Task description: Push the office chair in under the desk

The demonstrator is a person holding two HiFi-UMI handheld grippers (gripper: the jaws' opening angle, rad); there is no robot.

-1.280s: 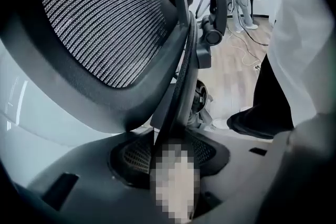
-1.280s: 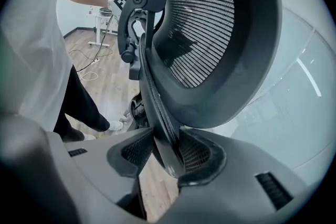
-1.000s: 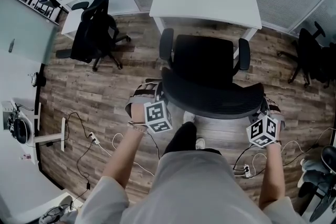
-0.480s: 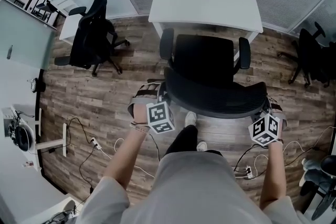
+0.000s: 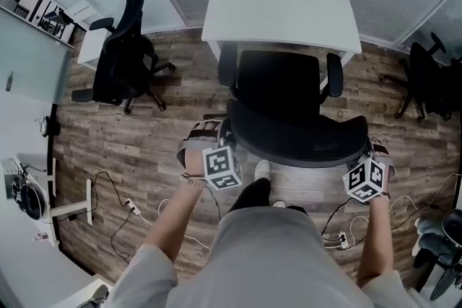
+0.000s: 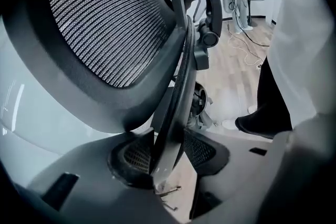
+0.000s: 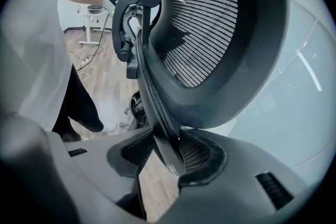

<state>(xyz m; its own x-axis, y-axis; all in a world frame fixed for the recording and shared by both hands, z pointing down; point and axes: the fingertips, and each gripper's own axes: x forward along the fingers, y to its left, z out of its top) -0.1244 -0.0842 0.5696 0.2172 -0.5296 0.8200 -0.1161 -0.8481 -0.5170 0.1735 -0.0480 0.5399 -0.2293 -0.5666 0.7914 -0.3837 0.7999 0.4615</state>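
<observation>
black backrest is being clamped by left gripper and right gripper fingers; we are advising even pushing toward the table.

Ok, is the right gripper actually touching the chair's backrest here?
Touching. The right gripper view shows the chair backrest with its rim wedged in the right gripper, and both fingers are pressed against it with no gap.
</observation>
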